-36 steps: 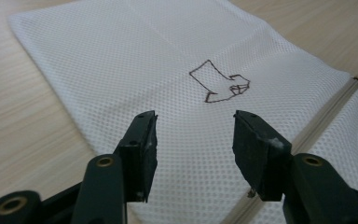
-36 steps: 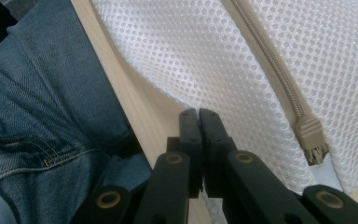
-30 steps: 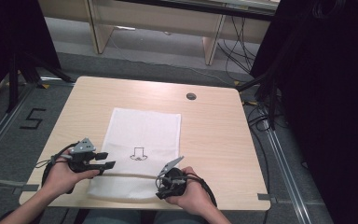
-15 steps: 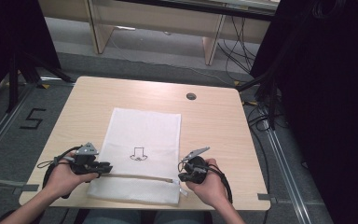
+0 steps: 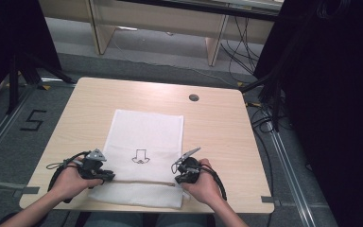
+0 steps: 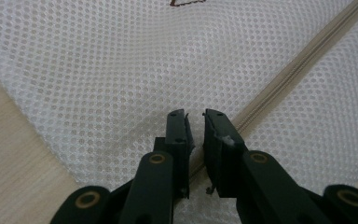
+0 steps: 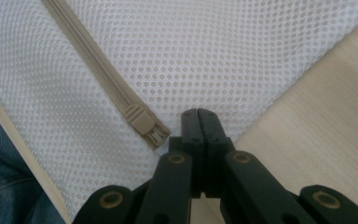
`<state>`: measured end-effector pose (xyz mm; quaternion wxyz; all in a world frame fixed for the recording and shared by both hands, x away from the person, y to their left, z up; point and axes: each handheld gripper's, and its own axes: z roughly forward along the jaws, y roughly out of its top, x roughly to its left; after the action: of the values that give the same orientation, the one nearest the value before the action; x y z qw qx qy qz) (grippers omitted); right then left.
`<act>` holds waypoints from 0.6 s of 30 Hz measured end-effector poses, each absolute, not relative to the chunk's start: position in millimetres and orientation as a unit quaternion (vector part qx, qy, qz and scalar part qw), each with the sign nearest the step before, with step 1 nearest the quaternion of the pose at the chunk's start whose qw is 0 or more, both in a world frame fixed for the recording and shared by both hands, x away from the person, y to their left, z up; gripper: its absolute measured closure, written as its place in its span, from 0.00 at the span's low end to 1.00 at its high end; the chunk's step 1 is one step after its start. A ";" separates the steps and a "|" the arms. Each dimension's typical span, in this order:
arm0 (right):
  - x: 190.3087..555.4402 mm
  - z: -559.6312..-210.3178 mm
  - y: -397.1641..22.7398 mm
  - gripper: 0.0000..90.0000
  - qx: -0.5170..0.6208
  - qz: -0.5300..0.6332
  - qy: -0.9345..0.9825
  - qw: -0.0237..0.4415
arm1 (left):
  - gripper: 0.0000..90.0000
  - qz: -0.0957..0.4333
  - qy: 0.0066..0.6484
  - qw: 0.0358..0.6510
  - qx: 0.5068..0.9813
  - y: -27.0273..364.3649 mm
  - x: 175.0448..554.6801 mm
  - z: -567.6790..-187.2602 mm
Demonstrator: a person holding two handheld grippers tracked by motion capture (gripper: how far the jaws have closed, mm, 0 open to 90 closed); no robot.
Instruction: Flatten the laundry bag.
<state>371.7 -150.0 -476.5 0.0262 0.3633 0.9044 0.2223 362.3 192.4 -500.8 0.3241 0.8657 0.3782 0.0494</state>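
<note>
bag: white mesh laundry bag lying flat on the table, a bit left of centre, its bottom end reaching almost to the near edge. little dark print in the middle of it.

zipper: beige zipper runs straight across the bag, parallel to the near table edge. the slider sits at the right-hand end, and as far as i can tell the teeth behind it are meshed, so it looks zipped.

left gripper: left gripper is down on the mesh at the zipper's left end. jaws stand a narrow slot apart, with the zipper tape running in beneath them. can't tell if any fabric is actually caught in there.

right gripper: right gripper has its jaws pressed fully together, tips resting on the mesh just beside the slider near the bag's right edge. doesn't seem to have the pull tab in them, nothing visibly pinched.

my guess at the job: working that zipper, left end anchored while the right goes for the slider.

what could go wrong: jaws land beside the tab and grab mesh instead, so pulling just drags or bunches the bag. if the left isn't really clamping, the whole bag slides along the table. loose mesh could also snag in the slider and jam it.
</note>
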 end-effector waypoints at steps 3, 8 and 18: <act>371.7 -477.8 -151.1 1.00 0.366 0.218 0.904 0.030 | 0.88 0.044 0.372 0.325 0.868 191.4 362.5 -500.8; 371.6 -480.1 -155.6 1.00 0.370 0.211 0.904 0.030 | 0.88 0.045 0.365 0.324 0.872 185.7 362.7 -501.4; 372.0 -481.5 -167.2 1.00 0.383 0.206 0.900 0.037 | 0.88 0.047 0.353 0.322 0.877 177.8 368.0 -501.7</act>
<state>372.0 -167.2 -481.5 0.0369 0.3834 0.8995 0.2061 368.0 177.8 -501.7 0.3222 0.8770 0.3535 0.0466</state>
